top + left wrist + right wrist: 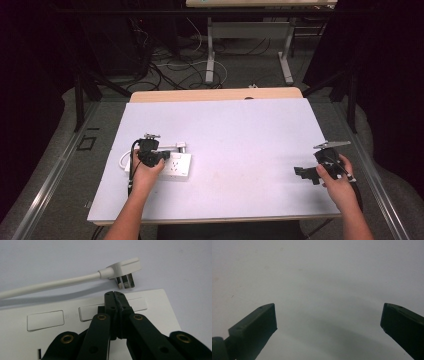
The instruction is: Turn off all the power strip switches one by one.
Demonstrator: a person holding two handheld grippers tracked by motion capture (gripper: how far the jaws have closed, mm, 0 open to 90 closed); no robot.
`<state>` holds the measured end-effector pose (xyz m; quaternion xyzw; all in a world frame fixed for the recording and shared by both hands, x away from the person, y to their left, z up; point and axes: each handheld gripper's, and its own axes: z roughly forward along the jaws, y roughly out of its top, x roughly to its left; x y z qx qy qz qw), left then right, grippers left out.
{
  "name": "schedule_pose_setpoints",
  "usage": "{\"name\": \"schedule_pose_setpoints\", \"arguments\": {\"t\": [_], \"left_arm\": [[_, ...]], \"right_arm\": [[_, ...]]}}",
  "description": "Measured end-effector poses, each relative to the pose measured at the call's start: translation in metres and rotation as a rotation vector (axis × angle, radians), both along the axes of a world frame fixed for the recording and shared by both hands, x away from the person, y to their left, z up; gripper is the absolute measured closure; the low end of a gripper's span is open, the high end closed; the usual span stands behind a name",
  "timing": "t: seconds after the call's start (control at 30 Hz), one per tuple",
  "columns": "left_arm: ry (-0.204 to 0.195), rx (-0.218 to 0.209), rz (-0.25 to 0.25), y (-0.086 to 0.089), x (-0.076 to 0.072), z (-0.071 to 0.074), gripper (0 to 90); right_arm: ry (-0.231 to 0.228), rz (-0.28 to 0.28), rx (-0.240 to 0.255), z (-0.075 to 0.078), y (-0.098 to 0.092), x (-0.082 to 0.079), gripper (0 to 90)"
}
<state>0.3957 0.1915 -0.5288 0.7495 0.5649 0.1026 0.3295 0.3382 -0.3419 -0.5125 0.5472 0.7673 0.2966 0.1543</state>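
Closed jaws of your left hand-held gripper (115, 296) press on the white power strip (155, 315) at the tabletop's (240, 135) left, its plug (123, 271) lying unplugged just beyond, so push its switch squarely while your right hand-held gripper (328, 317) waits open.

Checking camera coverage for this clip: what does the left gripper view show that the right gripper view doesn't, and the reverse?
Left gripper view alone: a white power strip with rocker switches, a white plug lying unplugged beside it with its prongs bare, and its white cable. The left gripper has its jaws closed together over the strip. Right gripper view alone: the right gripper with jaws spread wide, nothing between them. Shared: the pale tabletop.
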Motion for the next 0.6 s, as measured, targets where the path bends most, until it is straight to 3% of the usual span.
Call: {"name": "schedule_pose_setpoints", "arguments": {"t": [0.6], "left_arm": [[-0.007, 0.003, -0.009, -0.0013, -0.0024, 0.0074, 90.0]], "right_arm": [[-0.005, 0.005, 0.002, 0.0005, 0.0000, 0.0000, 0.0]]}}
